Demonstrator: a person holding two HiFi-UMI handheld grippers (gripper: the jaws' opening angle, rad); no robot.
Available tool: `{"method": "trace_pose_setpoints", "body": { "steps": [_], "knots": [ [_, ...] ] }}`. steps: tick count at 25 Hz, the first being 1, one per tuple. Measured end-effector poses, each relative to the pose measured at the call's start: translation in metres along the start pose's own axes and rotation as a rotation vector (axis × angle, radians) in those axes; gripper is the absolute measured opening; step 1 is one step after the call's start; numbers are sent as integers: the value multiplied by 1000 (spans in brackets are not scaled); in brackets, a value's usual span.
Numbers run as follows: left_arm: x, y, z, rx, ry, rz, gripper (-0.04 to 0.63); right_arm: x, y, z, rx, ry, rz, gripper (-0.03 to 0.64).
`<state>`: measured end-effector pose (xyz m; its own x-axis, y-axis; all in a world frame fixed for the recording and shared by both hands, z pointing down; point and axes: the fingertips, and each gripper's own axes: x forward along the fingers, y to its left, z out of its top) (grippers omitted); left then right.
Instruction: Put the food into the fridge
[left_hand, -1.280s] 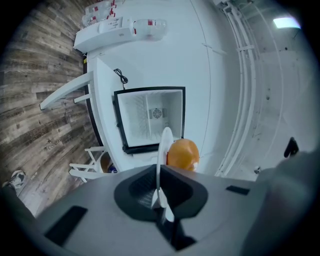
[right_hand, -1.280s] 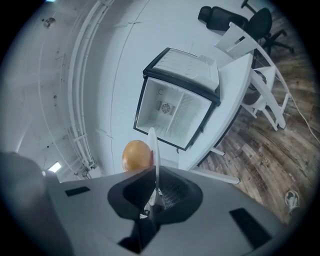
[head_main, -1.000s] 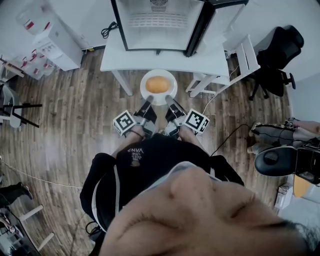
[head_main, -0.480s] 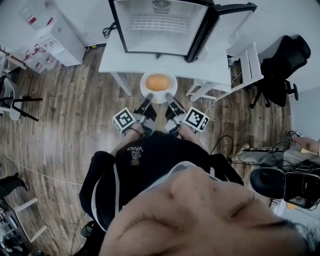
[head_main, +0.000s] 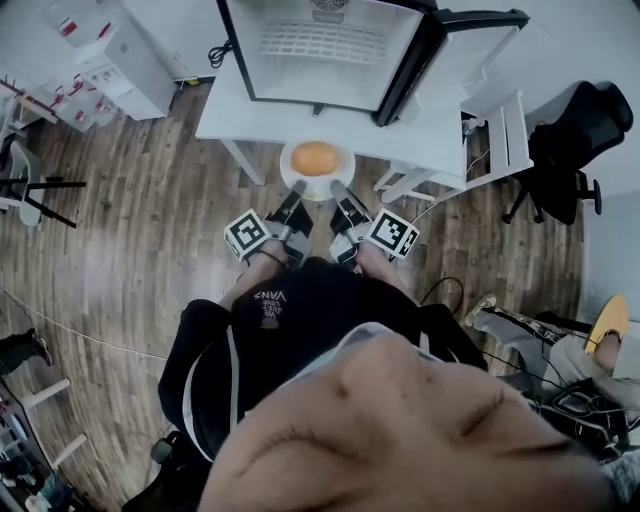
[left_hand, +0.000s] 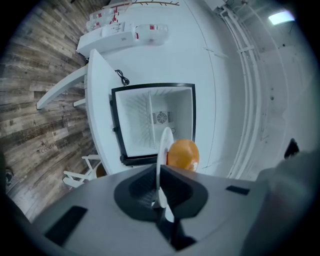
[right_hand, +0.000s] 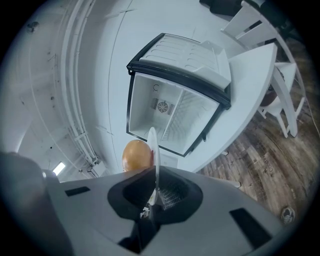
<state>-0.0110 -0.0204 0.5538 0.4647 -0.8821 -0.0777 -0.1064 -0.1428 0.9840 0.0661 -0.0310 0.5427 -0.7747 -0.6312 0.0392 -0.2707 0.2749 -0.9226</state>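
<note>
I hold the round white plate (head_main: 291, 160) with both tools; my left gripper (head_main: 296, 190) is closed on the thin near rim at the left side, and my right gripper (head_main: 338, 188) is closed on the same rim at the right side. The round orange food (head_main: 316, 158) sits in the middle of the plate, in front of the open black-framed white fridge (head_main: 320, 60) on the white table (head_main: 225, 115). I judge the step is to carry the plate inside; I should keep it level and move both grippers together, so the food does not roll off.
</note>
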Motion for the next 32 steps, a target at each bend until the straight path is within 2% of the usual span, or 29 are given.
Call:
{"method": "trace_pose_setpoints", "body": {
  "steps": [10,14,19,32],
  "knots": [
    [14,11,9,-38,4,20,25,14,-9,10,15,-2,-16,24],
    [26,7,18,-24,15,1,25,23,-9,18,10,-9,-26,25],
    [40,11,35,-14,28,26,25,41,-8,32,8,-24,-27,25],
    [66,15,81,-30,55,8,25,91,-9,46,14,-48,-41,23]
  ]
}}
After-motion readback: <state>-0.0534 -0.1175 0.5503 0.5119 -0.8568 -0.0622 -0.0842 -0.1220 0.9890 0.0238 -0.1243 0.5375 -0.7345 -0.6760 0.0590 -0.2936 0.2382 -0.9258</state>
